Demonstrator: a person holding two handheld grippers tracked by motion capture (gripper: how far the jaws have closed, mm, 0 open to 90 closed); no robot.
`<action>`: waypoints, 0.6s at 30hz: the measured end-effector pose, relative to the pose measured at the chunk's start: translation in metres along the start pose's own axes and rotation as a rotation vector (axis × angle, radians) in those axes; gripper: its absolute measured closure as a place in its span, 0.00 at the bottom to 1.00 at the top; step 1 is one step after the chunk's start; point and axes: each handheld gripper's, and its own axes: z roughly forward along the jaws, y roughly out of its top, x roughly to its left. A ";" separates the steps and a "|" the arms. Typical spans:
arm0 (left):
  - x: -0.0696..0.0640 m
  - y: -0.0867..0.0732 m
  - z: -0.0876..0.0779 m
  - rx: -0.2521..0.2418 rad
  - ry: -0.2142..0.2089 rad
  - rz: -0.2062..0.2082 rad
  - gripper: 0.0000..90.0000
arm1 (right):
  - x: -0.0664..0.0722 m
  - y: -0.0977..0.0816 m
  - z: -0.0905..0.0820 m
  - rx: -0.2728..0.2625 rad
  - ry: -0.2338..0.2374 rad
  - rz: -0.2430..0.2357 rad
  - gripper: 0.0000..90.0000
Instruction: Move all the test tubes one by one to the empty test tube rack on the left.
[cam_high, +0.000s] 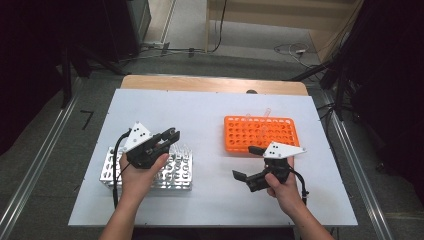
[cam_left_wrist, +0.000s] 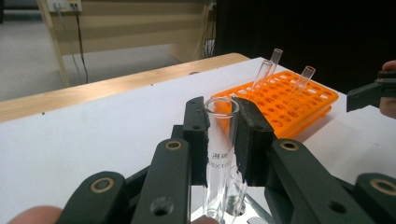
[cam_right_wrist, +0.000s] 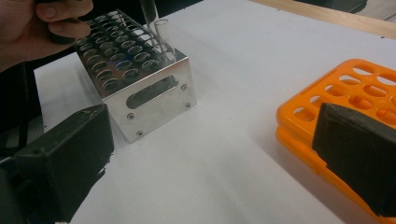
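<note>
- Two racks stand on the white table (cam_high: 210, 200): a metal rack (cam_high: 112, 172) at the near left and an orange rack (cam_high: 260, 132) farther off to the right, well apart from each other.
- Three clear tubes lean in the orange rack (cam_left_wrist: 303, 100), seen from the left gripper view; a few more tubes stand in the metal rack (cam_right_wrist: 140, 88), too blurred to count.
- One clear glass tube (cam_left_wrist: 218, 154) is clamped upright between the pads of the left gripper (cam_left_wrist: 219, 135), with its open mouth level with the pad tips.
- Small print runs across that tube; only something like "5X10" can be read, the line above it being too small.
- In the high view the left gripper (cam_high: 172, 136) hangs over the metal rack at its right end.
- The right gripper (cam_high: 245, 162) has its jaws spread wide with nothing between them, just near of the orange rack (cam_right_wrist: 355, 98).
</note>
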 end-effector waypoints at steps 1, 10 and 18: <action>0.000 -0.001 0.001 0.002 0.001 0.001 0.85 | 0.000 0.000 0.000 0.000 -0.002 0.000 0.00; 0.003 -0.008 0.006 0.059 -0.007 -0.016 0.85 | -0.003 -0.001 -0.003 -0.003 -0.013 0.001 0.00; 0.002 -0.008 0.007 0.102 0.007 -0.007 0.84 | -0.005 -0.001 -0.006 -0.013 -0.021 0.001 0.00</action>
